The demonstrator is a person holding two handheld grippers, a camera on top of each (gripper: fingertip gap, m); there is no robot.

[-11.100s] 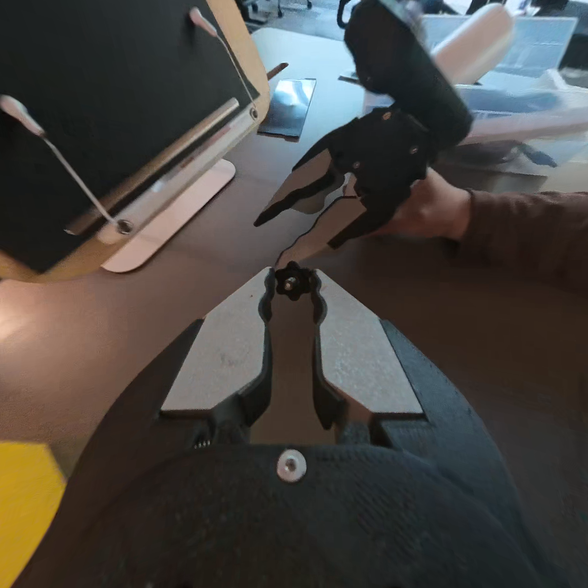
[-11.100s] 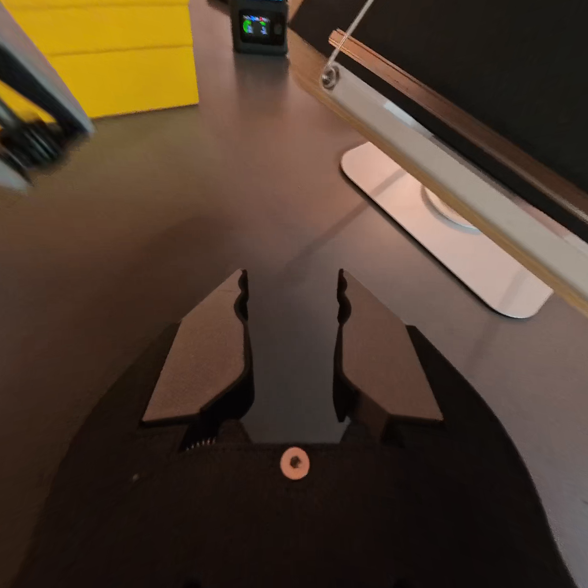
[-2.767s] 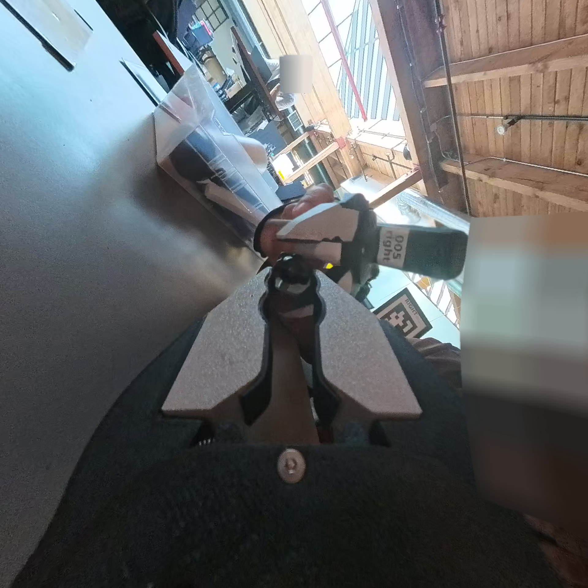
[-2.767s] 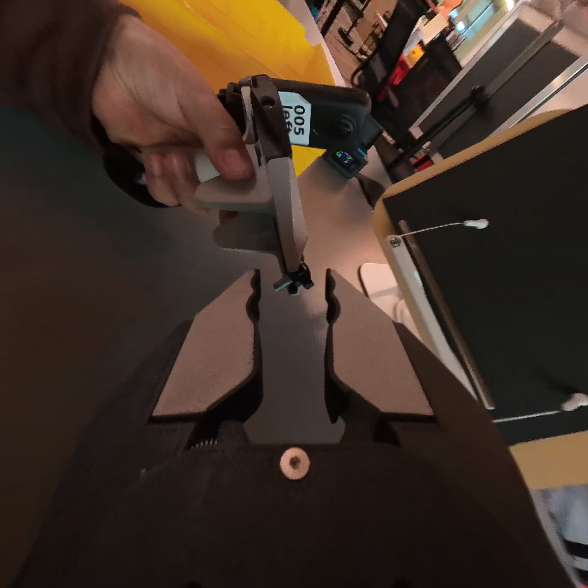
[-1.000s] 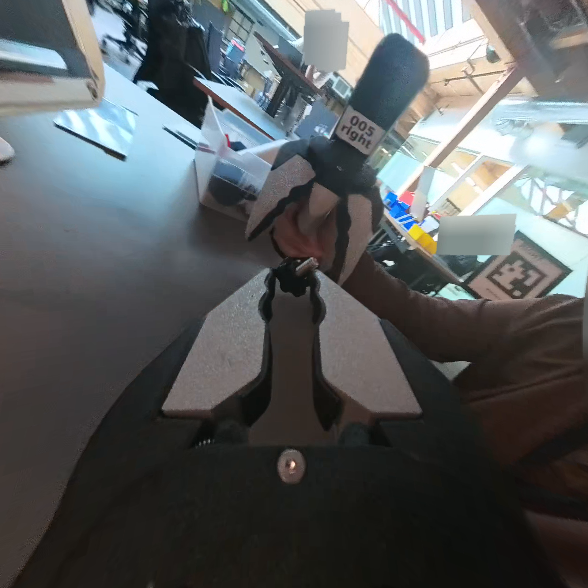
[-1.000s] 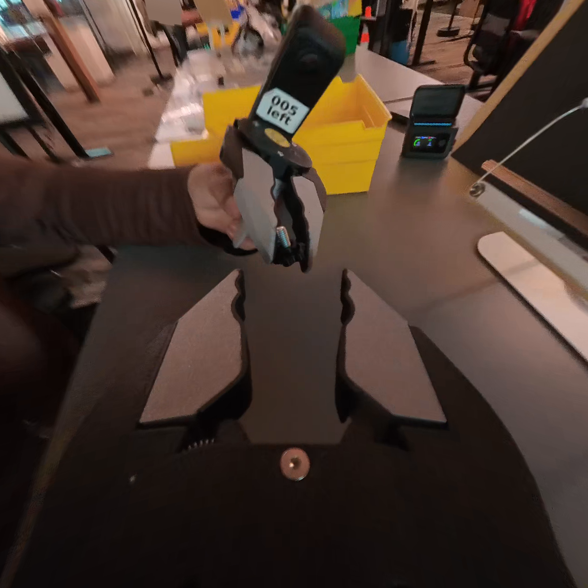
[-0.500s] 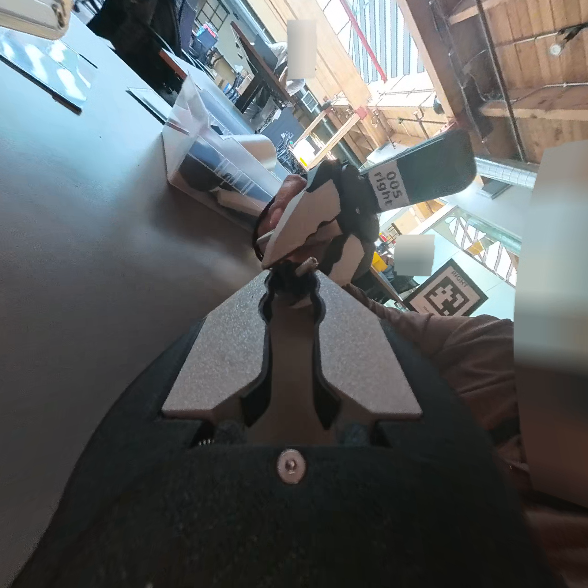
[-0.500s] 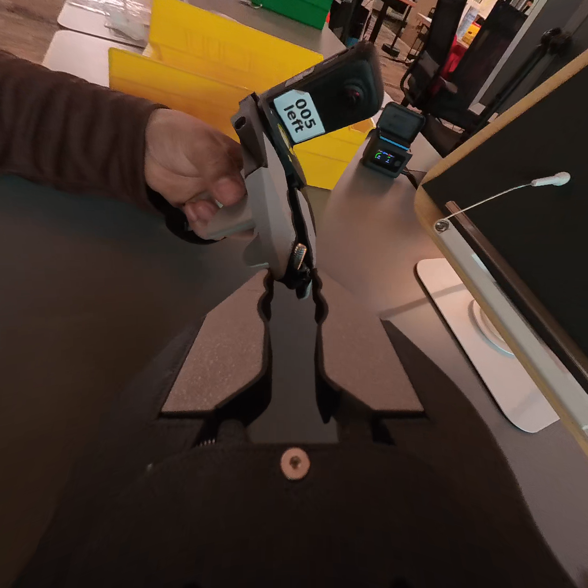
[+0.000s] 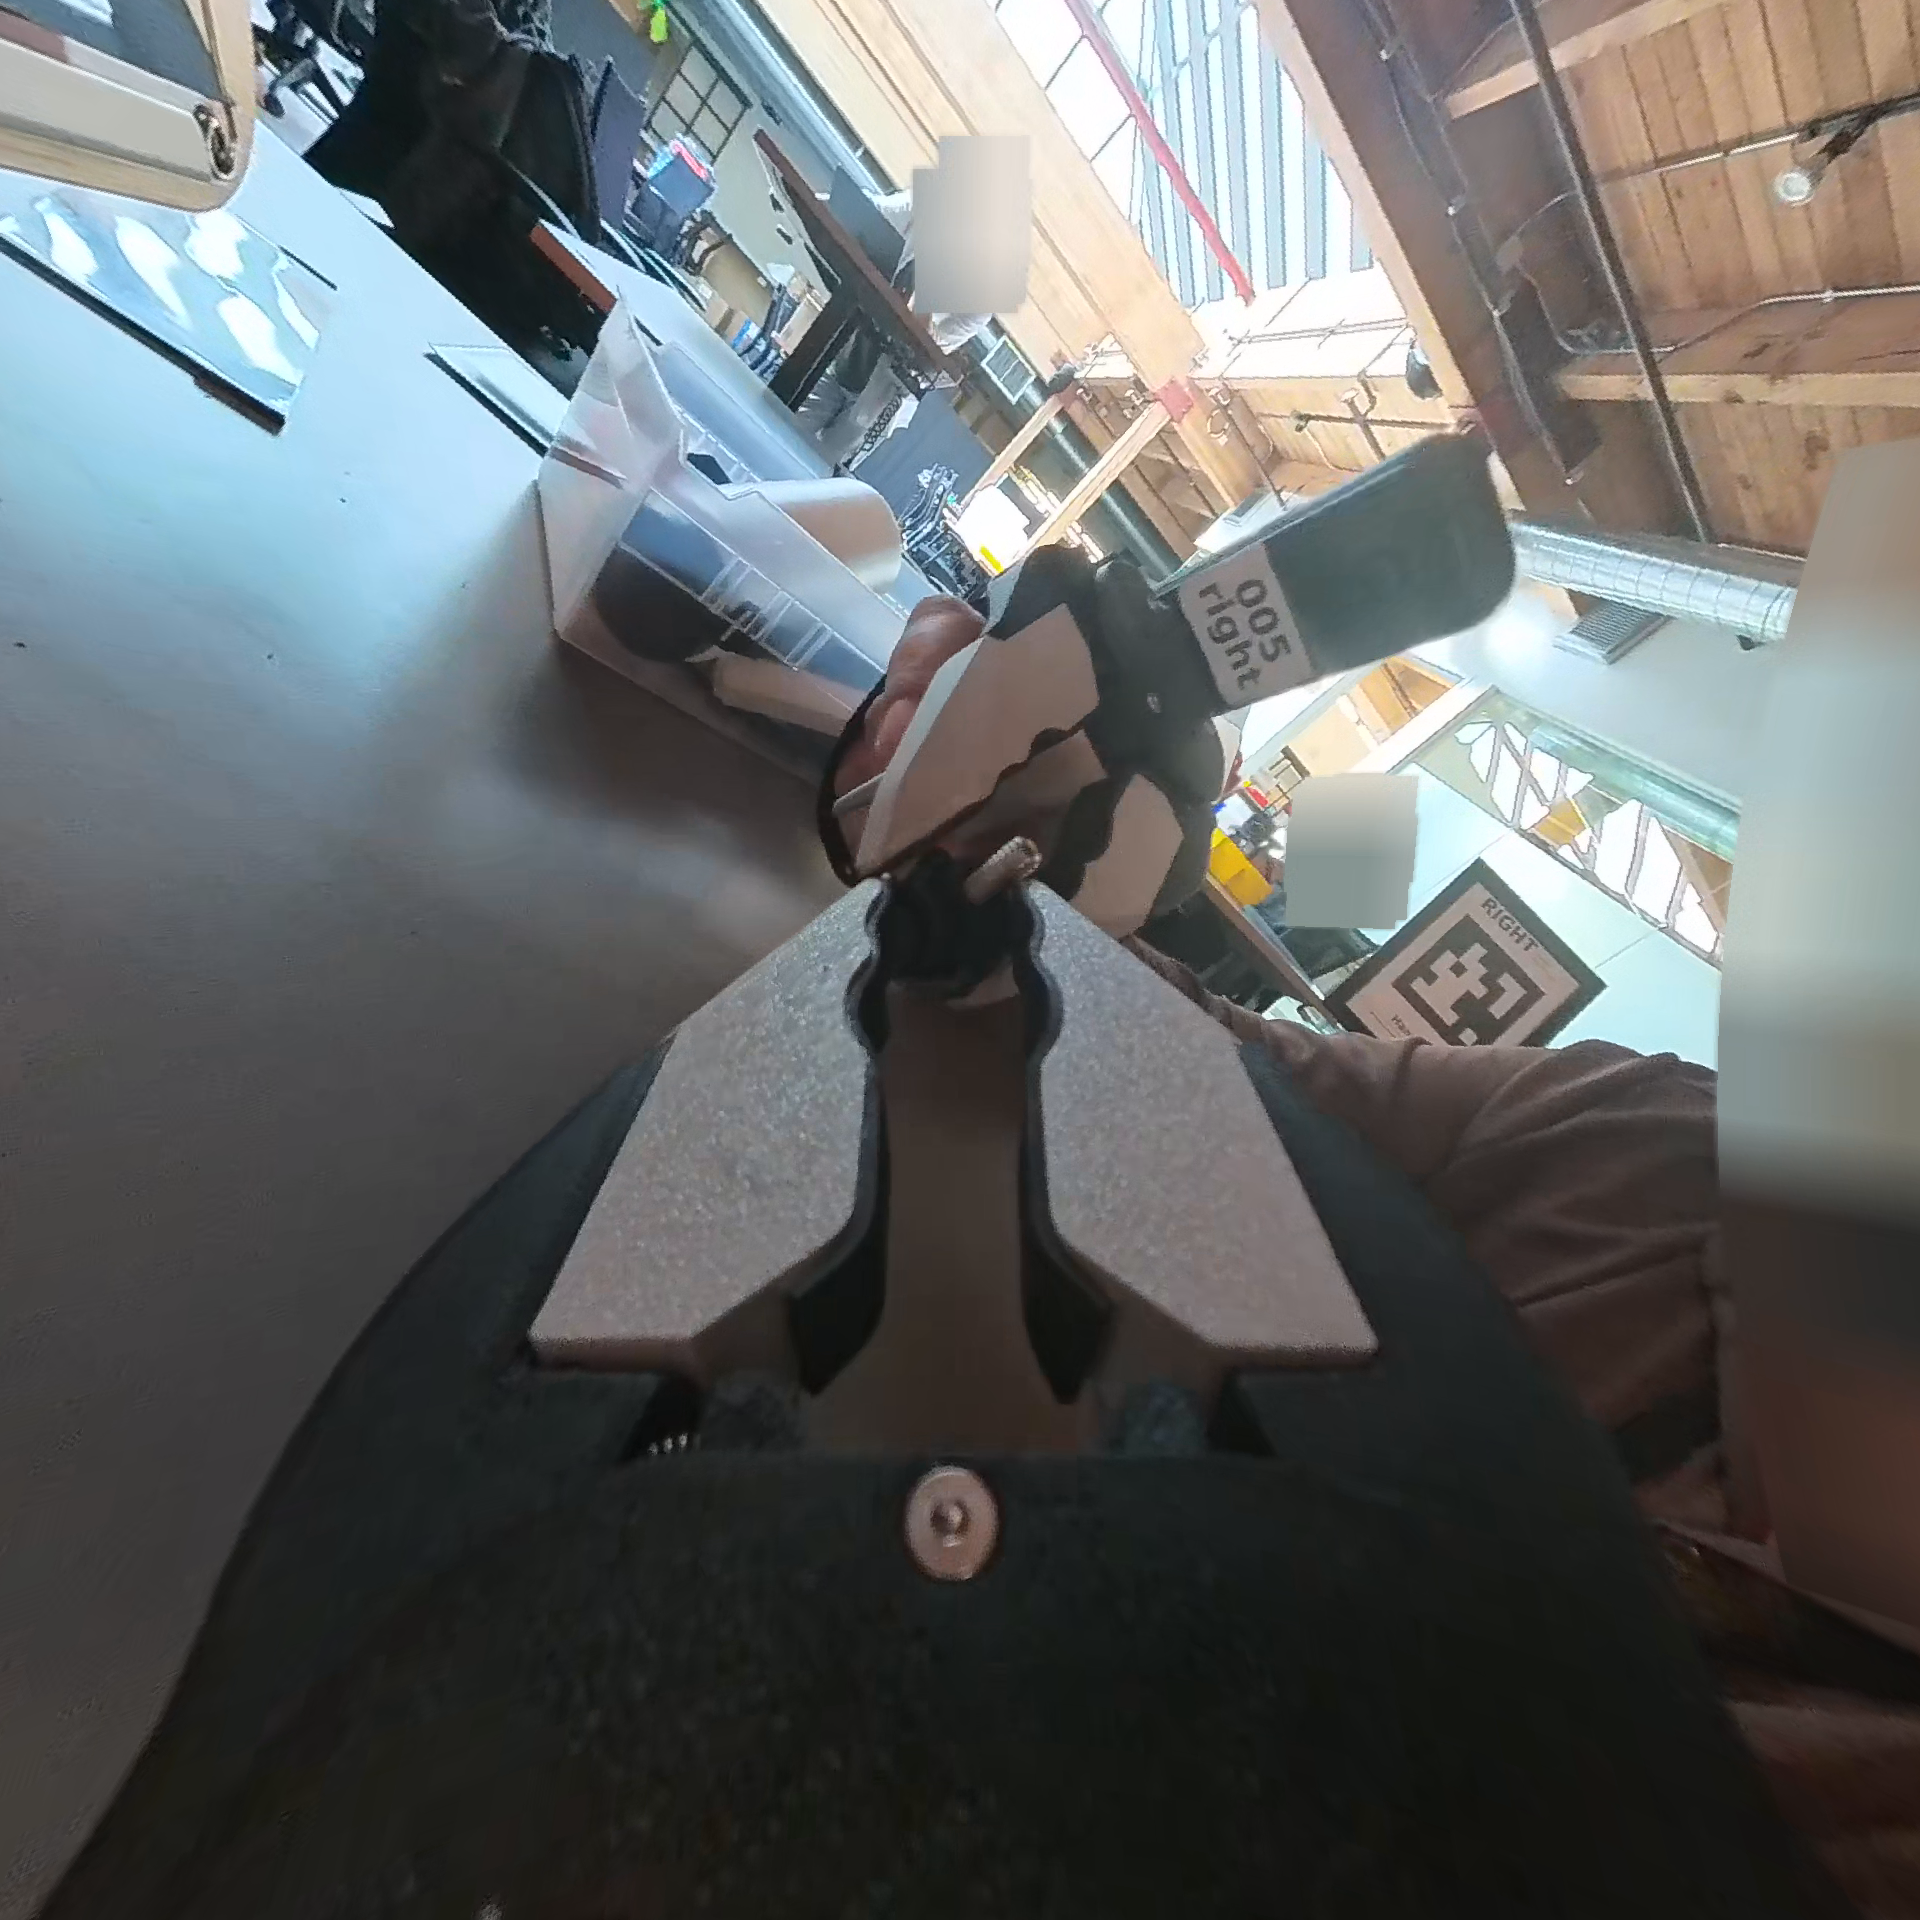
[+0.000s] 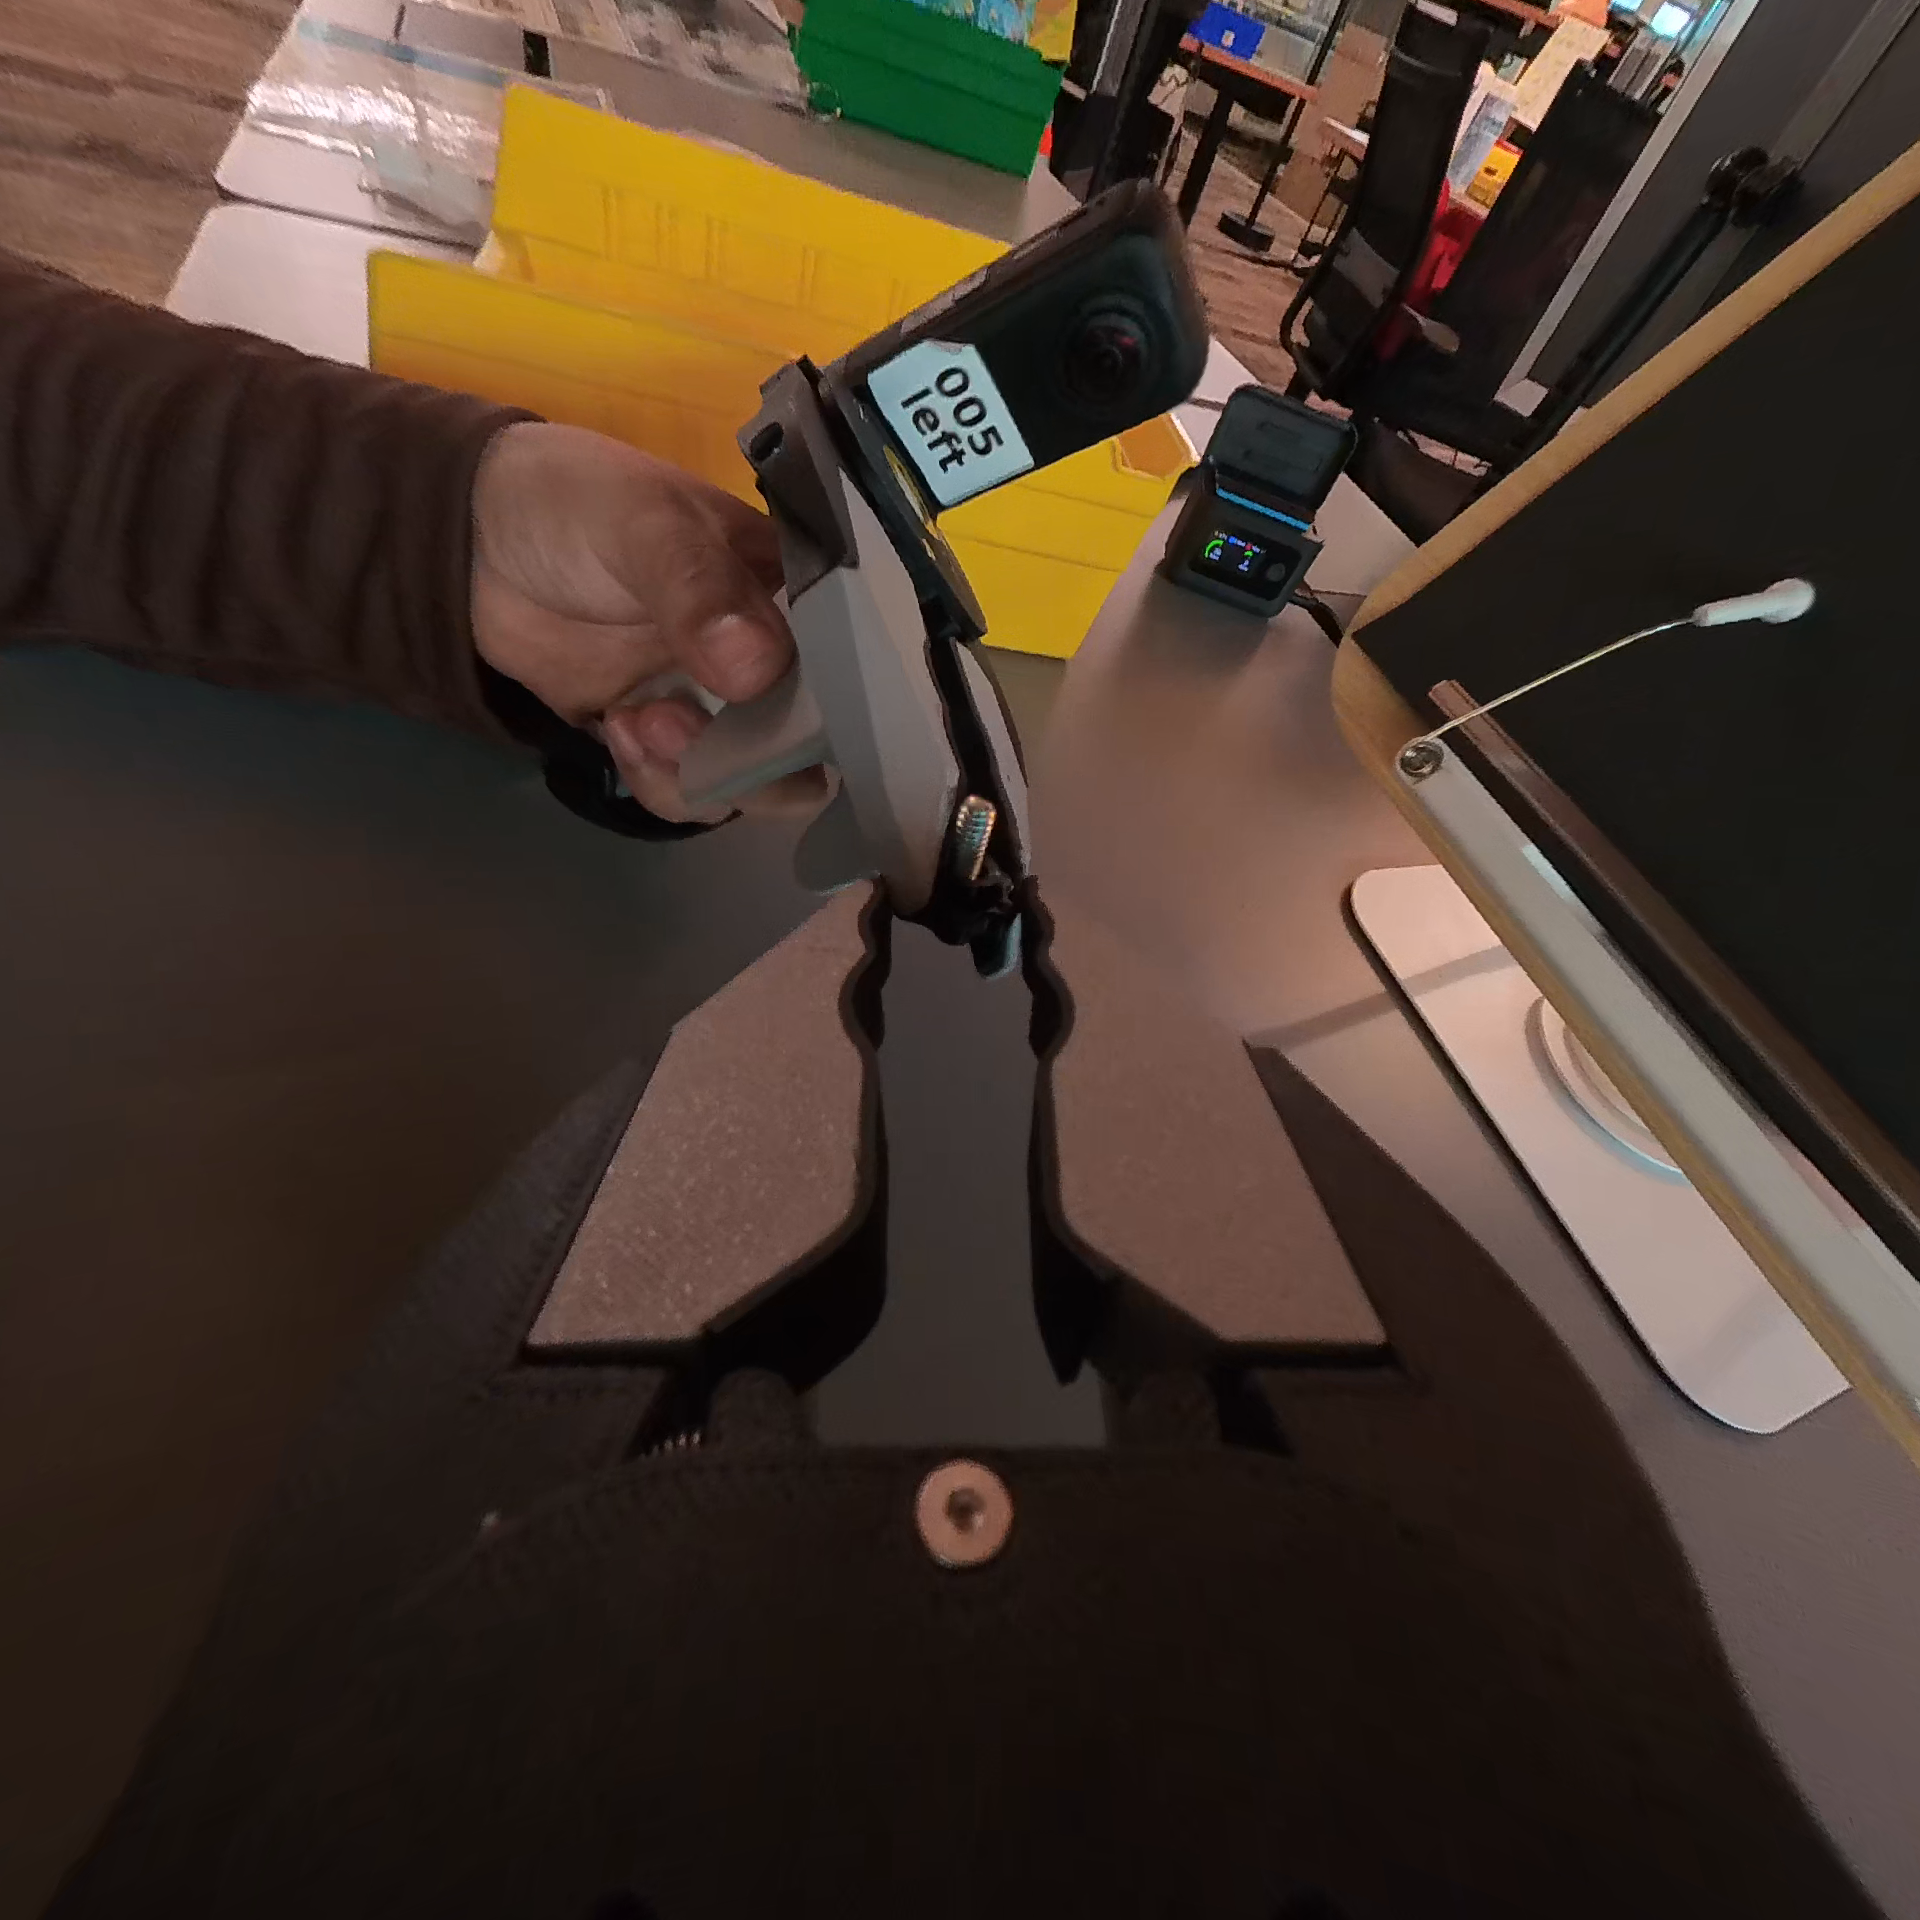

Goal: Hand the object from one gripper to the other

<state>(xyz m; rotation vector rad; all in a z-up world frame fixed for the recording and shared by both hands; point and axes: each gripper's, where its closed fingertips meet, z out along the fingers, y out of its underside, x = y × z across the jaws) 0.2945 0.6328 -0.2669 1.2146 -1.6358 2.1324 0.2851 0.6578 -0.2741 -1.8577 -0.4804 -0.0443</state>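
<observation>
A small black knob screw [image 9: 935,940] with a silver threaded stud [image 9: 1003,860] is held in the air above the dark table [image 9: 260,831]. My left gripper [image 9: 951,935] is shut on the knob. My right gripper [image 10: 956,925] meets it tip to tip, its fingers narrowed onto the same knob screw [image 10: 982,904], with the stud [image 10: 971,826] sticking up. The right gripper also shows in the left wrist view [image 9: 966,878], and the left gripper in the right wrist view [image 10: 966,894], held by a hand [image 10: 603,582]. Most of the knob is hidden between the fingertips.
Yellow bins [image 10: 727,312] and a small device with a lit screen [image 10: 1247,520] stand at the back in the right wrist view. A black board [image 10: 1714,779] on a white base [image 10: 1558,1195] is at the right. A clear plastic box [image 9: 707,582] sits on the table's far side. Less than 4 cm separates the two grippers' tips.
One second ago the right gripper was open and apart from the left. It has come in tip to tip and narrowed around the knob. Over the last half second only the tilt shifted slightly.
</observation>
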